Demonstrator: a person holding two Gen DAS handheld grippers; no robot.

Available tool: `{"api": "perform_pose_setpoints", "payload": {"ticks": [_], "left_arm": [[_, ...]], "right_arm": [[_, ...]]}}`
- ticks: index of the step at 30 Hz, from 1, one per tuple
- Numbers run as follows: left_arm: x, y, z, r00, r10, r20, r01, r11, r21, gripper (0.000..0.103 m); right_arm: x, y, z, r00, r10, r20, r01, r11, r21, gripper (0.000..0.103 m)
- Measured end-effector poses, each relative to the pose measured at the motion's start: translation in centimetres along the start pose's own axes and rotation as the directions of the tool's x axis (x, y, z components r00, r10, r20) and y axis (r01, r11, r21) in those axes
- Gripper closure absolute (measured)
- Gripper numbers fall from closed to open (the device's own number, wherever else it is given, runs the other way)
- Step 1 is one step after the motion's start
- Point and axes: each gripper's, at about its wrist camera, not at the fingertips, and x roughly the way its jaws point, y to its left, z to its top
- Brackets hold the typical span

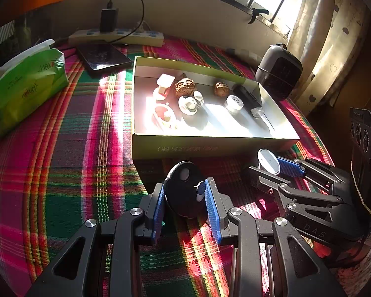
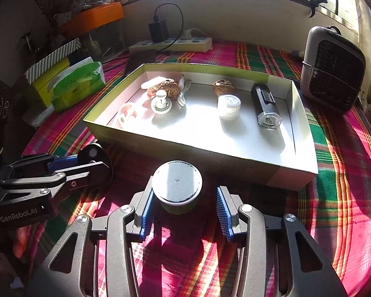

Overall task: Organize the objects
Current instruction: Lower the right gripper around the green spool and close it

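Two grippers hover just short of the shallow box (image 2: 279,175) on the plaid-covered desk (image 1: 61,148), presumably to load the last loose pieces. Left gripper (image 1: 185,198) pinches a black disc (image 1: 183,188) between its blue pads. Right gripper (image 2: 183,205) straddles a round white-lidded jar (image 2: 176,185): one pad touches, the other stands clear, a gap only its own camera reveals.

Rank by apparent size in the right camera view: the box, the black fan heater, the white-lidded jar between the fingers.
1. box
2. fan heater
3. jar, though it sits nearest the camera, which inflates it.
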Motion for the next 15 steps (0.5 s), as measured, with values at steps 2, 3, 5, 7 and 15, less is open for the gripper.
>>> {"api": "perform_pose_setpoints", "payload": {"ticks": [2, 3, 5, 7, 15], "left_arm": [[0.0, -0.01, 0.0, 1.0, 0.001, 0.0, -0.001, 1.0, 0.0, 0.074], [0.0, -0.02, 0.0, 1.0, 0.001, 0.0, -0.001, 1.0, 0.0, 0.074], [0.0, -0.04, 0.0, 1.0, 0.001, 0.001, -0.001, 1.0, 0.0, 0.074], [0.0, -0.05, 0.0, 1.0, 0.001, 0.001, -0.001, 1.0, 0.0, 0.074], [0.04, -0.1, 0.01, 1.0, 0.002, 0.001, -0.002, 1.0, -0.001, 0.074]], "right_arm": [[-0.01, -0.02, 0.02, 1.0, 0.001, 0.0, -0.001, 1.0, -0.001, 0.06], [-0.03, -0.01, 0.01, 1.0, 0.003, 0.001, -0.003, 1.0, -0.002, 0.061], [-0.06, 0.0, -0.02, 1.0, 0.002, 0.003, -0.002, 1.0, -0.004, 0.062], [-0.12, 0.0, -0.04, 1.0, 0.004, 0.004, -0.004, 1.0, -0.004, 0.063], [-0.21, 0.0, -0.07, 1.0, 0.005, 0.015, -0.005, 1.0, -0.003, 0.07]]}}
